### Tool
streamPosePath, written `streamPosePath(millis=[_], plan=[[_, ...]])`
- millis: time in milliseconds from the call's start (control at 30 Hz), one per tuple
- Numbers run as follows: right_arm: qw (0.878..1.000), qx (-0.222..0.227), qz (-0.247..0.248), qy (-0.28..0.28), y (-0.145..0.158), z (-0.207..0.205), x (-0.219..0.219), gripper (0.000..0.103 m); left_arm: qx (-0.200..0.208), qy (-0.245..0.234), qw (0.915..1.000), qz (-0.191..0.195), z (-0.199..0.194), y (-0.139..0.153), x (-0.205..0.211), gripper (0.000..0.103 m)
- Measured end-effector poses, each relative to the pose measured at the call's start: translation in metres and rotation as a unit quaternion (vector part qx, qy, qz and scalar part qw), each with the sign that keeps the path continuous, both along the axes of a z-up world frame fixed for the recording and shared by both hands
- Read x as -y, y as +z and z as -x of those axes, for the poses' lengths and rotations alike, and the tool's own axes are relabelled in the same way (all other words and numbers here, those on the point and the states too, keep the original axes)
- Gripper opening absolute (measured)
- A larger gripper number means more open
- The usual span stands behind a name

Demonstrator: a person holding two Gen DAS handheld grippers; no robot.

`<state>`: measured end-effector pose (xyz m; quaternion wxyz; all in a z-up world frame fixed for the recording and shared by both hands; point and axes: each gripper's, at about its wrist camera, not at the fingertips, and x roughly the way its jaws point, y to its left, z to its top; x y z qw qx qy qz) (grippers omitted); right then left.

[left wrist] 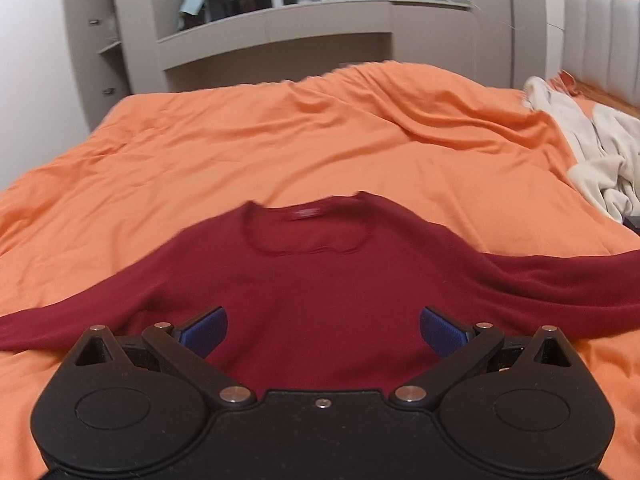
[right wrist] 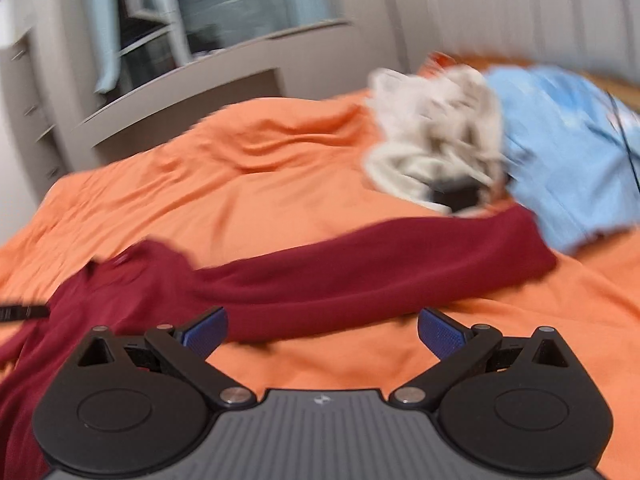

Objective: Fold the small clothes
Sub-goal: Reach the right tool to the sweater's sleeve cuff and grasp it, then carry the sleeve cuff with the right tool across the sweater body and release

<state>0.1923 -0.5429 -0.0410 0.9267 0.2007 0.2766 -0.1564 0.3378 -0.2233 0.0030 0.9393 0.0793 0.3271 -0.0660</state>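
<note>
A dark red long-sleeved top (left wrist: pixel 320 280) lies flat on the orange bed cover (left wrist: pixel 240 152), neckline away from me, both sleeves spread out sideways. My left gripper (left wrist: pixel 323 330) is open and empty, hovering over the top's lower body. In the right wrist view the top (right wrist: pixel 360 276) shows with one sleeve stretched to the right. My right gripper (right wrist: pixel 322 330) is open and empty, above the cover just in front of that sleeve. That view is blurred.
A crumpled cream garment (left wrist: pixel 592 148) lies at the bed's right side, also seen in the right wrist view (right wrist: pixel 436 132) beside a light blue garment (right wrist: pixel 568 152). A grey wall unit (left wrist: pixel 280 36) stands behind the bed. A padded headboard (left wrist: pixel 600 32) is at right.
</note>
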Motion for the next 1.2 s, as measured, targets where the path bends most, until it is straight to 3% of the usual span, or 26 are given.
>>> streamPosePath(millis=[167,333,433,500,667,733,767,800,867,1100,1200], plan=[[0.995,-0.025,-0.023,-0.096,-0.025,-0.014,0.053,0.103,-0.022,0.005,0.9997,0.012,-0.031,-0.032,0.016,0.102],[0.985,-0.007,-0.052,-0.165,-0.039,-0.015,0.087,0.102,-0.046,0.012,0.9988,0.005,-0.044,-0.062,0.009,0.102],[0.978,0.003,-0.052,-0.203,-0.045,-0.019,0.101,0.092,-0.065,0.019,0.9977,0.008,-0.047,-0.071,0.000,0.102],[0.974,0.003,-0.050,-0.221,-0.049,-0.023,0.107,0.078,-0.073,0.024,0.9969,0.017,-0.050,-0.072,-0.006,0.103],[0.960,-0.007,-0.033,-0.278,-0.061,-0.033,0.123,0.063,-0.058,0.025,0.9979,0.014,-0.068,-0.061,-0.009,0.102],[0.958,-0.004,-0.041,-0.283,-0.062,-0.033,0.126,0.049,-0.041,0.016,0.9990,0.006,-0.079,-0.054,-0.004,0.102],[0.958,-0.003,-0.039,-0.284,-0.062,-0.033,0.126,0.029,-0.036,0.011,0.9993,0.004,-0.085,-0.052,0.001,0.103],[0.959,0.001,-0.038,-0.280,-0.061,-0.034,0.126,0.017,-0.032,0.005,0.9995,0.004,-0.090,-0.050,0.005,0.103],[0.960,0.023,-0.031,-0.278,-0.056,-0.031,0.123,0.004,-0.030,-0.005,0.9995,0.011,-0.102,-0.048,0.014,0.102],[0.958,0.110,-0.021,-0.263,-0.013,-0.009,0.127,0.003,-0.027,-0.035,0.9987,0.024,-0.113,-0.049,0.039,0.103],[0.962,0.112,-0.009,-0.250,-0.005,-0.010,0.125,0.003,-0.035,-0.037,0.9987,0.007,-0.115,-0.061,0.045,0.103]])
